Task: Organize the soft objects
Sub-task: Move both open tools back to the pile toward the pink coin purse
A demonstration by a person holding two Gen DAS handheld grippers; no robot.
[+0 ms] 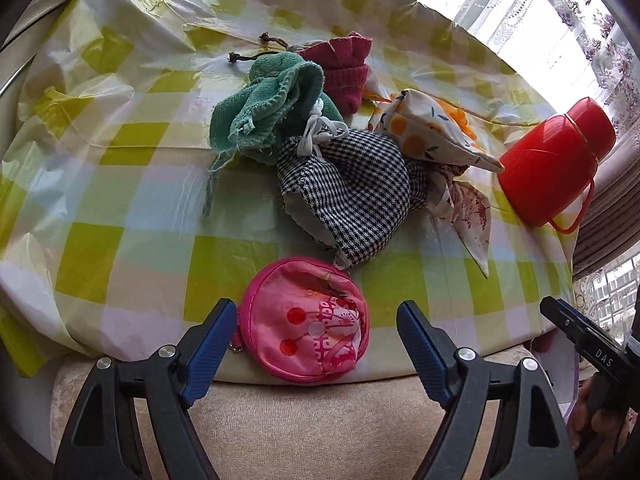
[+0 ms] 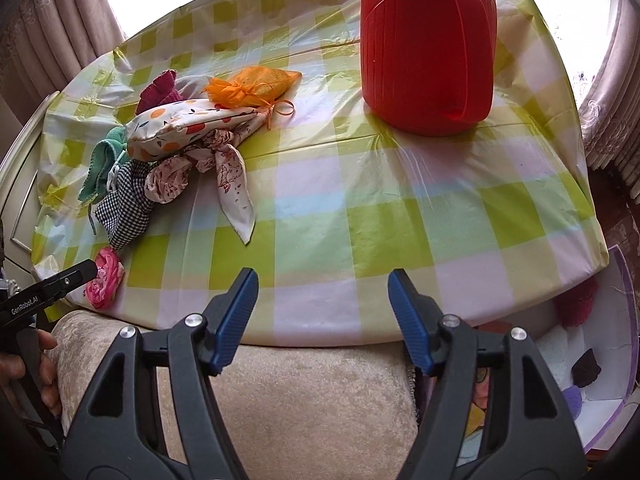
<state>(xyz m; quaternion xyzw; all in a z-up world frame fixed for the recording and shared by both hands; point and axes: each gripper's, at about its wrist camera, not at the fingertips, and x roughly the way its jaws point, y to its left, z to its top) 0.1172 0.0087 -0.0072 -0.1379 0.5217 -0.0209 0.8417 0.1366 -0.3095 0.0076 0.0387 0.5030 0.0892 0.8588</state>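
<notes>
A pile of soft things lies on the checked tablecloth: a green towel, a maroon knit pouch, a black-and-white checked pouch, an orange-dotted white bag and a floral scarf. A round pink coin purse lies at the near table edge, between the tips of my open left gripper. My right gripper is open and empty above the near edge. In the right wrist view the pile is at left, with an orange organza pouch and the purse.
A red plastic thermos jug stands at the table's far right; it also shows in the left wrist view. A beige cushion lies below the table edge. A box holding soft items sits low right. Curtains hang behind.
</notes>
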